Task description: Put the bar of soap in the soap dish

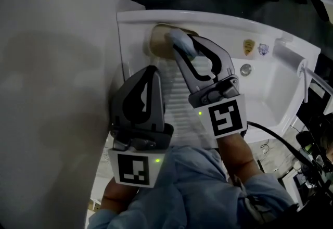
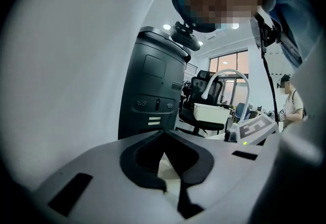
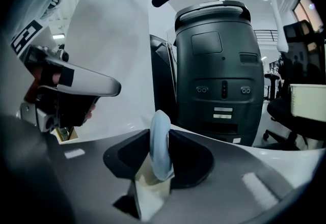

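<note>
A pale blue bar of soap (image 1: 183, 44) stands on edge between the fingers of my right gripper (image 1: 180, 46), which is shut on it. It hangs just over the beige soap dish (image 1: 158, 41) at the back left corner of the white sink unit (image 1: 218, 22). In the right gripper view the soap (image 3: 160, 145) sits upright between the jaws with the soap dish (image 3: 151, 190) showing below it. My left gripper (image 1: 152, 71) hovers over the ribbed washboard (image 1: 179, 95) just left of the right one, jaws shut and empty; its tips (image 2: 164, 135) meet.
A deep basin with a drain (image 1: 245, 70) lies right of the washboard, with two stickers (image 1: 255, 47) on its back wall and a white tap (image 1: 304, 73) at the right. A white panel (image 1: 52, 98) rises at the left. A black cable (image 1: 276, 138) trails right.
</note>
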